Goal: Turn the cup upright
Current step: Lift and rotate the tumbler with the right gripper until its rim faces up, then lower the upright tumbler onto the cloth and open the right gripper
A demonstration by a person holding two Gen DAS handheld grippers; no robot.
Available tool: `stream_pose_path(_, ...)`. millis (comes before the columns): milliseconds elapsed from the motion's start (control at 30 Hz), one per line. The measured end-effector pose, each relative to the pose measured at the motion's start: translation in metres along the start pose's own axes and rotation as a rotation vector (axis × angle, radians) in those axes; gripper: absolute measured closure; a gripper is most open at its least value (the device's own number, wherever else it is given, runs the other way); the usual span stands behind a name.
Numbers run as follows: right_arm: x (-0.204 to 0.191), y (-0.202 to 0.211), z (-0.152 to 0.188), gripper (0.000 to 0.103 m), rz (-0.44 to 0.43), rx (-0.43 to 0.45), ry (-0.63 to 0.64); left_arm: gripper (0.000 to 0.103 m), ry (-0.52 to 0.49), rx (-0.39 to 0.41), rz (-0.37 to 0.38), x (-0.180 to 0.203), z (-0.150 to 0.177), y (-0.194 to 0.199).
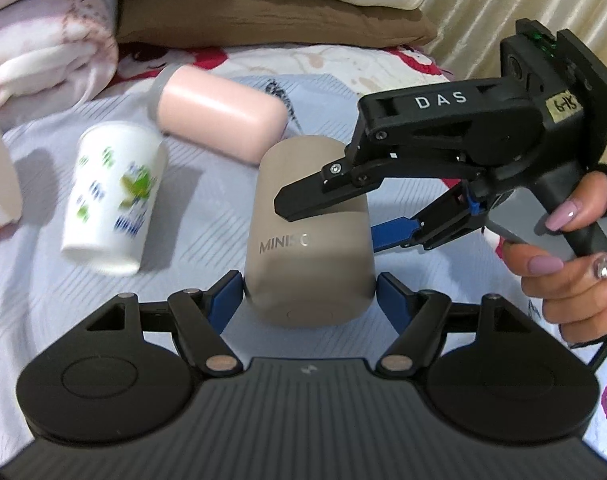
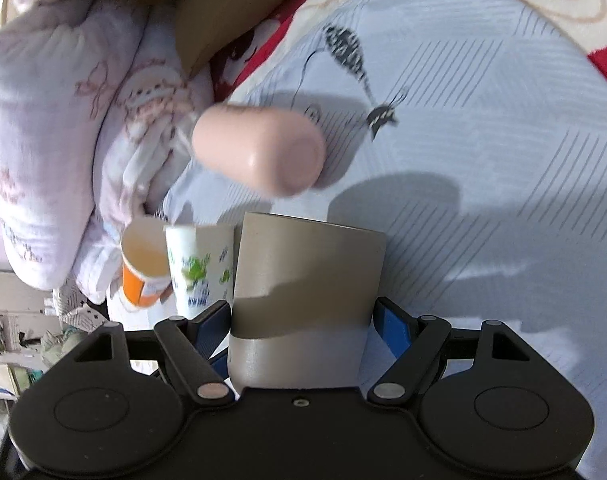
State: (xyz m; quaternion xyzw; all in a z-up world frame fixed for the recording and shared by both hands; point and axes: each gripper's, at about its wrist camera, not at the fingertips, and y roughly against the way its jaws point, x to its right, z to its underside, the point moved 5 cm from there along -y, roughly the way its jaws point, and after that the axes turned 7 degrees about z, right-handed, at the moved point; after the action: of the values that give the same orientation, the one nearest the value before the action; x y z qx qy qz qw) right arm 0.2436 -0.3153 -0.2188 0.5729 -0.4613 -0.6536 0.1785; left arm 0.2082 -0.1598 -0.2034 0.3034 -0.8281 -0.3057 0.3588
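1. Cup, taupe, lettered "MINISO": held above the blue striped bedsheet between both tools, its flat base towards the left wrist camera; in the right wrist view the cup fills the centre.
2. Left gripper: blue pads pressed on either side of the cup near its base, clamped on it.
3. Right gripper: black upper finger across the cup's side, blue lower finger behind it, closed on the cup; held by the right hand.
4. Pink cup: lying on its side on the sheet beyond the taupe one.
5. White printed cup: standing mouth down, left of centre.
6. Orange cup: tilted, mouth showing, beside the white one, in the right wrist view only.
7. Pillows and brown cushion: stacked at the far edge.
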Motion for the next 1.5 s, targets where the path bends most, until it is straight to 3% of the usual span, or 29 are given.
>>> stream_pose_path(267, -0.014, -0.003, 0.037, 0.021, -0.027, 0.016, 0.085, 0.031, -0.027, 0.007, -0.042, 0.001, 0.031, 0.022)
stream_pose_path(633, -0.041, 0.002, 0.066, 0.021, -0.042, 0.235, 0.365, 0.031, -0.127, 0.127, -0.074, -0.006, 0.053, 0.038)
stream_pose_path(800, -0.069, -0.006, 0.073, 0.021, 0.02, 0.326, 0.569, 0.031, -0.124, 0.188, -0.064, -0.017, 0.056, 0.042)
stream_pose_path(933, -0.092, -0.013, 0.092, 0.021, 0.097, 0.468, 0.838, 0.031, -0.172, 0.229, -0.1, -0.022, 0.058, 0.041)
stream_pose_path(1000, -0.092, -0.016, 0.096, 0.021, 0.105, 0.521, 0.901, 0.032, -0.189, 0.246, -0.092, -0.024, 0.061, 0.04)
stream_pose_path(1233, -0.087, -0.01, 0.108, 0.021, 0.132, 0.577, 0.953, 0.034, -0.29, 0.248, -0.111, -0.011, 0.073, 0.038)
stream_pose_path(1500, -0.082, -0.002, 0.124, 0.021, 0.15, 0.545, 0.979, 0.034, -0.302, 0.227, -0.094, -0.008, 0.082, 0.036)
